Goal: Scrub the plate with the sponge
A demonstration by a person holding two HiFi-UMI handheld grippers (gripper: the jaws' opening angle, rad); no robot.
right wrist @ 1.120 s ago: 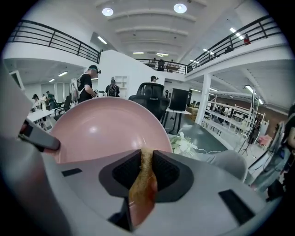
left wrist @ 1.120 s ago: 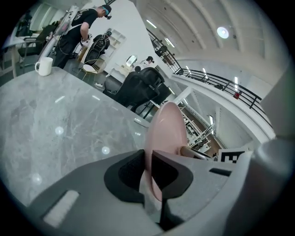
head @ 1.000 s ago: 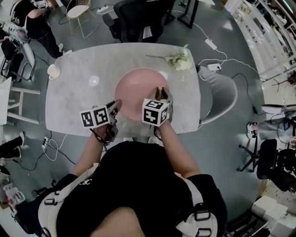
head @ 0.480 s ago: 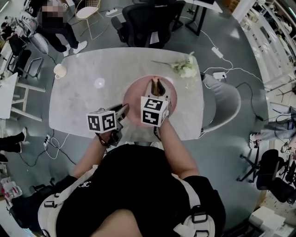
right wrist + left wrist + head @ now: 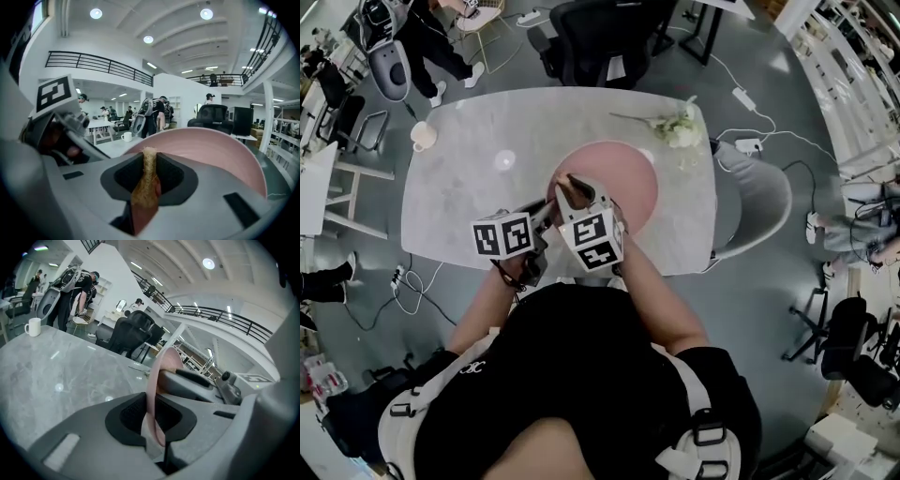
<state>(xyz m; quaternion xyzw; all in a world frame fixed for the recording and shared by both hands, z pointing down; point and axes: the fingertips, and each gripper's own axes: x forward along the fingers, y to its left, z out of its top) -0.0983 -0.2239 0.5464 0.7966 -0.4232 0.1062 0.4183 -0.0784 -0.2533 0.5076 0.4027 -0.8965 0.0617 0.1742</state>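
A pink plate lies on the grey marble table. My left gripper is shut on the plate's near-left rim. In the left gripper view the plate runs edge-on between the pads. These jaws have just eased open a little, with the rim still between them. My right gripper is shut on a brown sponge over the plate's left part, close to the left gripper. In the right gripper view the sponge stands upright between the pads, with the plate right behind it.
A white mug stands at the table's far left corner. A sprig of white flowers lies at the far right. A grey chair stands off the right edge and a black office chair beyond the far side.
My right gripper has swung the sponge from the plate's far middle to its left part and now points far-left. The left gripper has stayed on the rim.
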